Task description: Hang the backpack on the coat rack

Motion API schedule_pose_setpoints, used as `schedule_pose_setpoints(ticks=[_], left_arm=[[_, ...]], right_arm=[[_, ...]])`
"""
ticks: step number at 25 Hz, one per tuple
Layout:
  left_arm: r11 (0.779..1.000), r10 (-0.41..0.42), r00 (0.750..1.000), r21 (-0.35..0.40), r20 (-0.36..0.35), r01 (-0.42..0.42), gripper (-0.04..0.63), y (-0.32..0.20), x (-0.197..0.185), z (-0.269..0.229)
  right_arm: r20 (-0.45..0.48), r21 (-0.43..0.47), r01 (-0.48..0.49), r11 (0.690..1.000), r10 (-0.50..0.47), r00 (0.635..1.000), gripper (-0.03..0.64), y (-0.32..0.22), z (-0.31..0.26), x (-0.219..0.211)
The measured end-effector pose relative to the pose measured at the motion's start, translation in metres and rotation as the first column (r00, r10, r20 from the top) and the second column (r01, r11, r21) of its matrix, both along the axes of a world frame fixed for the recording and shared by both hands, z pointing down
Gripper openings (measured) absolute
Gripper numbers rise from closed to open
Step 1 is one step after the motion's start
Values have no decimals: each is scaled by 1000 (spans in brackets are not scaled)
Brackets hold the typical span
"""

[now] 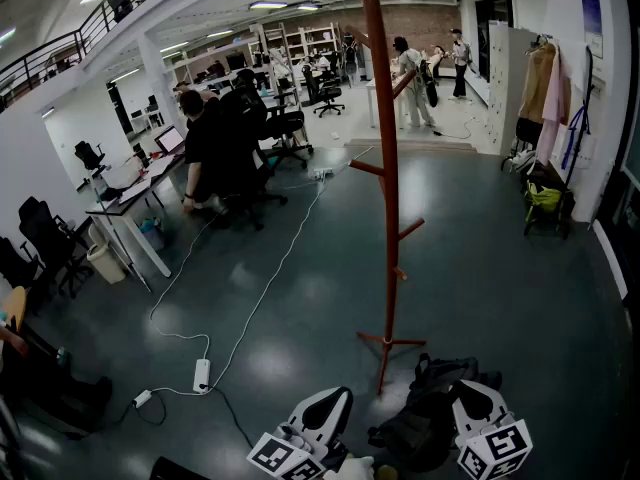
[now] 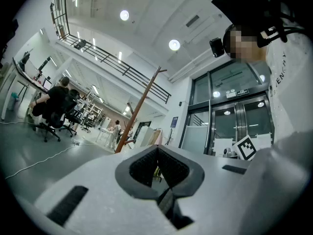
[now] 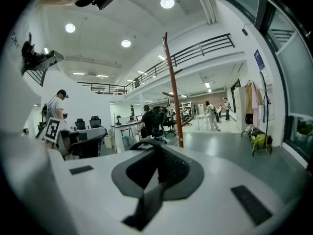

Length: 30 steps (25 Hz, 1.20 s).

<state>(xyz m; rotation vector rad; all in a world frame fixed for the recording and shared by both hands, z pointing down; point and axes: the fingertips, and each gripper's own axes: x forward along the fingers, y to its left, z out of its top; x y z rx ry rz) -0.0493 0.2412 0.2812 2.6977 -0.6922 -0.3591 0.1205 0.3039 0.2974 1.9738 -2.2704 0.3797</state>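
Observation:
A tall red-brown coat rack (image 1: 388, 168) with short pegs stands on the grey floor just ahead. The black backpack (image 1: 428, 413) hangs low between my two grippers, at the foot of the rack. My left gripper (image 1: 335, 400) is to its left and my right gripper (image 1: 470, 393) is on its right side. In the left gripper view the left gripper (image 2: 157, 153) is shut on a dark backpack strap (image 2: 166, 204), with the coat rack (image 2: 139, 109) beyond. In the right gripper view the right gripper (image 3: 156, 153) is shut on a strap (image 3: 146, 204) that loops over the jaws, with the coat rack (image 3: 173, 92) behind.
A white power strip (image 1: 202, 374) and its cable lie on the floor at the left. Desks with seated people (image 1: 215, 148) and office chairs fill the left. Coats (image 1: 545, 93) hang on the right wall above a green bag (image 1: 545, 198). People stand far back.

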Motion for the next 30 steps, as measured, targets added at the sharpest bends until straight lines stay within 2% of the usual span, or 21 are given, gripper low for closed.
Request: schedule_pose_setpoints(ticks=[4, 8, 10, 20, 30], left_arm=[[999, 21, 1000, 43, 2, -22, 9, -42, 26, 3], [994, -15, 1000, 104, 6, 14, 9, -90, 38, 19], [993, -4, 1000, 115, 13, 2, 9, -113, 48, 23], [995, 83, 997, 52, 5, -83, 9, -222, 97, 47], [983, 183, 983, 4, 14, -184, 9, -297, 109, 85]], right_arm=[[7, 8, -33, 999, 33, 999, 31, -42, 9, 19], [17, 1, -62, 998, 62, 998, 31, -84, 19, 24], [24, -9, -73, 997, 73, 997, 31, -104, 22, 23], [38, -74, -133, 988, 136, 990, 31, -201, 40, 36], [24, -98, -176, 979, 180, 983, 31, -292, 65, 29]])
